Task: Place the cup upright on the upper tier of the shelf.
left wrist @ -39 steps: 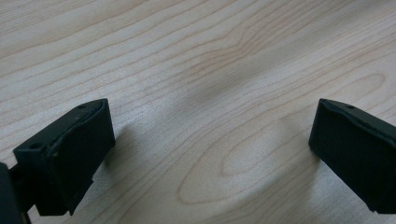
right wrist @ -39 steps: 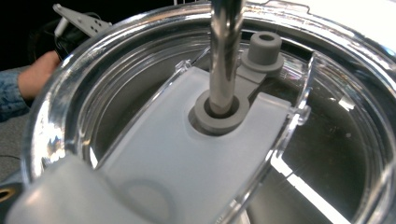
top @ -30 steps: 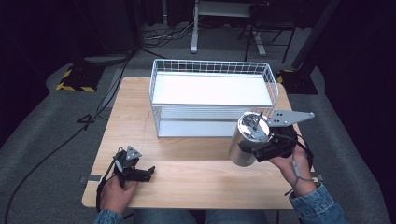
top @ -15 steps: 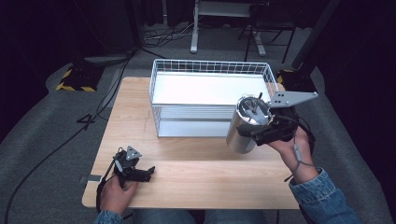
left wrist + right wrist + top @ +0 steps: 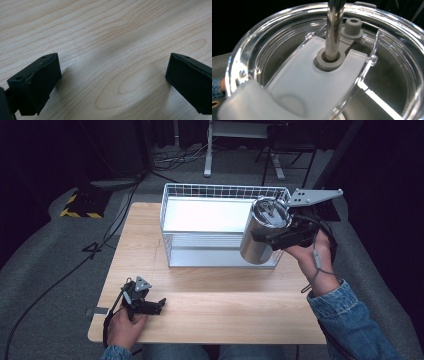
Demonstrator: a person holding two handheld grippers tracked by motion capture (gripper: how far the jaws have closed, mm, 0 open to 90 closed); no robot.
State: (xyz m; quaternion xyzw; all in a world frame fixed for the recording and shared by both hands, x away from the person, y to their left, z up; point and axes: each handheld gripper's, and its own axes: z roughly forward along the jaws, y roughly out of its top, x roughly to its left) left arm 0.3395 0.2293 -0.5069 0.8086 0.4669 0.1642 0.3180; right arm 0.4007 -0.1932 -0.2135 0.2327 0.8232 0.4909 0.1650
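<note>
- The wooden table point(image 5: 210, 305) takes up most of the high view; its near edge is cut off at the bottom by the person's forearms, and the surroundings fall away into darkness that is hard to read.
- The white wire basket point(image 5: 220, 227) stands on the far half of the table. Its right front corner is hidden behind the tumbler and the right gripper.
- The steel tumbler point(image 5: 262, 232) hangs in the air in front of the basket's right end, above the table and off its surface. Its long axis is tilted: the lidded top leans up and away toward the basket's far right corner, the base points down and toward the person.
- The right gripper point(image 5: 280, 232) clasps the tumbler near its upper part. The jaws stand wide around the body, and where the pads meet the metal is hidden behind the cup.
- In the right gripper view the clear lid point(image 5: 317, 62) sits very close, cut off at the lower and right edges. A metal straw point(image 5: 334, 30) rises through a grey seal point(image 5: 329, 61) and runs out of the top of the picture.
- The left gripper point(image 5: 150, 306) rests low on the table's near left part, well apart from the tumbler. In the left gripper view its jaws stand spread with bare wood grain between them, holding nothing.
- The grey plate point(image 5: 315, 196) on the right gripper juts out past the basket's right end.
</note>
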